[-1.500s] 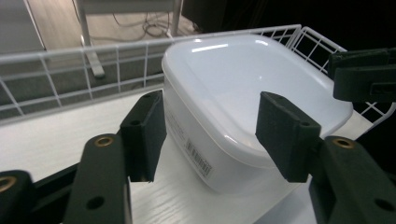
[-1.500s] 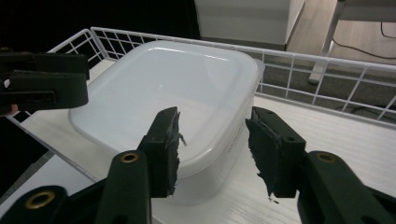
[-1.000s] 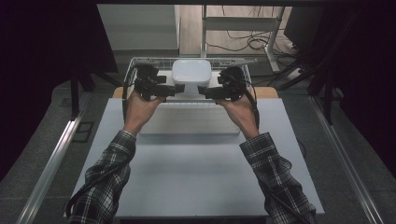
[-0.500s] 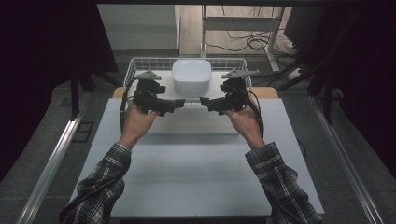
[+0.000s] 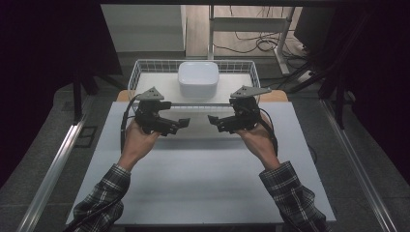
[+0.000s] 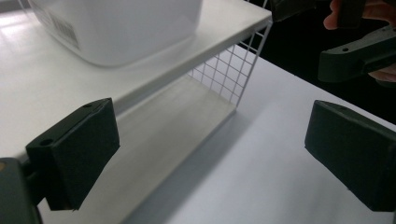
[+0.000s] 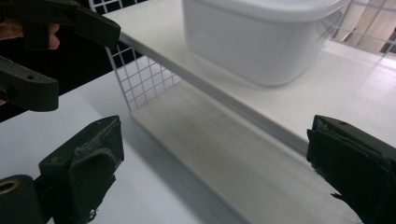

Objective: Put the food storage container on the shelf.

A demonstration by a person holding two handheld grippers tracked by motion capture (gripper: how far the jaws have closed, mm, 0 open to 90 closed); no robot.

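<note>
Two grippers are hanging in the air over the white table [image 5: 203,188], both drawn back toward the person from where they were a second ago, when they were flanking the white container [image 5: 198,79] on either side; half a second ago they were already coming away, and now they are sitting well short of it; the left gripper [image 5: 183,123] and the right gripper [image 5: 214,121] are pointing inward at each other across a small gap, just in front of the wire rack [image 5: 140,72]. Both sets of jaws are standing wide apart with nothing between them; in the left gripper view the two black pads are framing bare tabletop and the corner of the rack's mesh, and in the right gripper view the same spread is showing, its pads looking worn and frayed at the edges. The container is sitting on the rack's white shelf [image 6: 28,93], roughly centred between the side walls, upright and lid on as far as the dim high view is letting me judge; a barcode label [image 6: 58,29] is showing on one wall of it. Neither tool is touching it. I am reading this as the release: the container is now resting on the shelf by itself, so the placing appears done, and what is remaining is likely only to bring both hands clear of the rack.
</note>
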